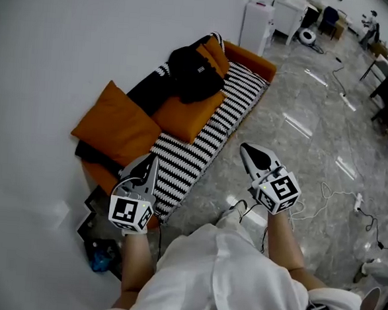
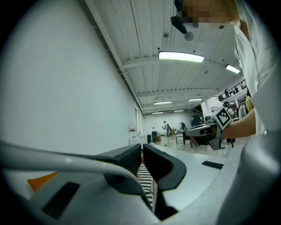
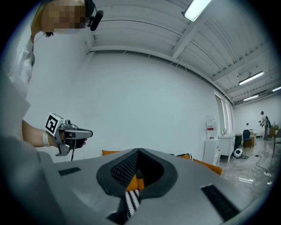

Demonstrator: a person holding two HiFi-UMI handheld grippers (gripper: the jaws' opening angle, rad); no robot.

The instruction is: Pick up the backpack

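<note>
Black fabric backpack (image 1: 196,72) is lying on the orange striped sofa's (image 1: 208,142) far end, well ahead of both clenched, empty grippers, left gripper (image 1: 151,162) being held over the sofa, right gripper (image 1: 247,149) beside it.

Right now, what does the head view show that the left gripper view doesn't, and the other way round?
Only the head view shows the black fabric backpack, lying at the far end of the sofa. Only the left gripper view shows the long glowing ceiling lamp. Both show the orange sofa with its black-and-white striped cover, the white wall, and the left gripper and right gripper, both shut with nothing held.
</note>
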